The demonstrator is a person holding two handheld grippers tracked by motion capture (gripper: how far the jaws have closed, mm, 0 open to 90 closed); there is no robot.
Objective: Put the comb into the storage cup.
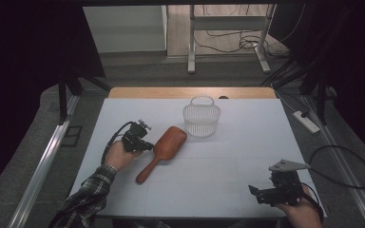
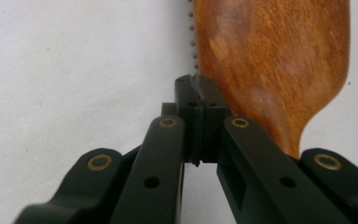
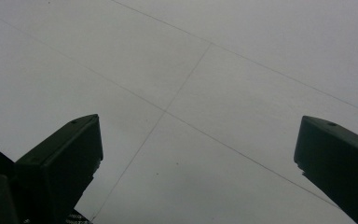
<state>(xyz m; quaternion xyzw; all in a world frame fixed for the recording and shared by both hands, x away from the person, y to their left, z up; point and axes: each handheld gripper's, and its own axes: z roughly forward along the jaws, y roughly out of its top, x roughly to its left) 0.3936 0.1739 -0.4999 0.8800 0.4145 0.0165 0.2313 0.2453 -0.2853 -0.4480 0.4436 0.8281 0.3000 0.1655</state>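
The desk [image 1: 228,161] is covered in a pale sheet, with bare wood showing along its far edge. Toward the far middle stands a white mesh basket [image 1: 201,118] with a hoop handle, upright and, as far as can be seen, empty; it looks light and easily tipped.

Just beside the basket, toward the person's left, lies a wooden hairbrush [image 1: 164,148], back up, its bristles against the desk (a row of them shows along the head's edge in the left gripper view). Its head points toward the basket and its slim handle runs back toward the person. It reads as rigid and fairly light, with a smooth, probably somewhat slippery back. The neck or handle looks the safest hold; the broad head seems too wide to span.

The left tongs [image 1: 145,145] sit at the brush head's left edge, jaws drawn together with nothing between them, the tips touching or nearly touching the wood.

The right tongs [image 1: 258,194] hang well apart over bare desk at the near right, jaws spread wide and empty.
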